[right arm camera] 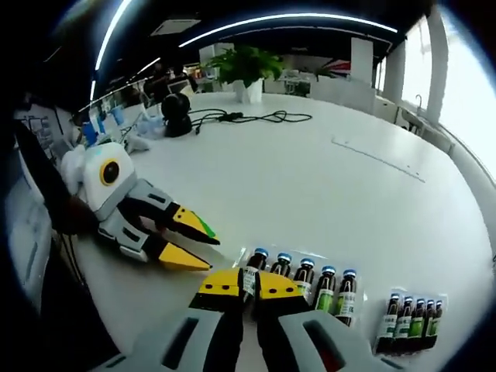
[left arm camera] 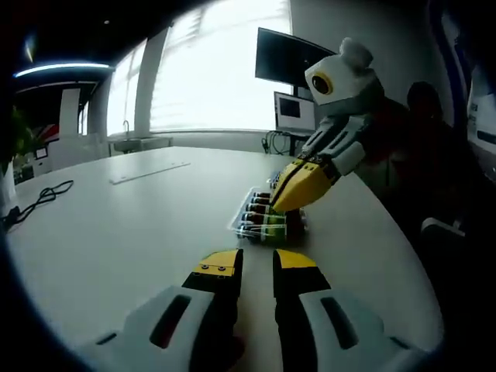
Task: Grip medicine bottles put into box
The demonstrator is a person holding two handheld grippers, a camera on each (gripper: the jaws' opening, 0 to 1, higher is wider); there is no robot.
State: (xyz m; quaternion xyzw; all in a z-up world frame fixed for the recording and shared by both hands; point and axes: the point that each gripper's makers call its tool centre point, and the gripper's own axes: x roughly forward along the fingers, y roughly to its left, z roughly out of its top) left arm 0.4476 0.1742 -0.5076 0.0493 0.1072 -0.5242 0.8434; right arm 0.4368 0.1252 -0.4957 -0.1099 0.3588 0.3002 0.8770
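On the white desk in front of me sits a clear plastic tray holding a row of small dark medicine bottles with blue caps and green and white labels, all upright and shoulder to shoulder. Just beside it, nearer the desk edge, a second clear tray holds another row of the same bottles, packed tight.

My right hand-held gripper is down at the end bottle of the first row, its yellow-tipped jaws nearly closed around it; I cannot tell whether they grip it firmly or only bracket it. In the left gripper view the same gripper dips over the tray.

My left hand-held gripper hovers over bare desk short of the tray, jaws a narrow gap apart, holding nothing.

I judge these bottles light, rigid and smooth, probably glass, so slippery and breakable if dropped. The tapering neck offers poor purchase; I would rather take one across the labelled body just below the shoulder, squeezing gently. They stand so close that lifting straight up matters, or a neighbour tips.
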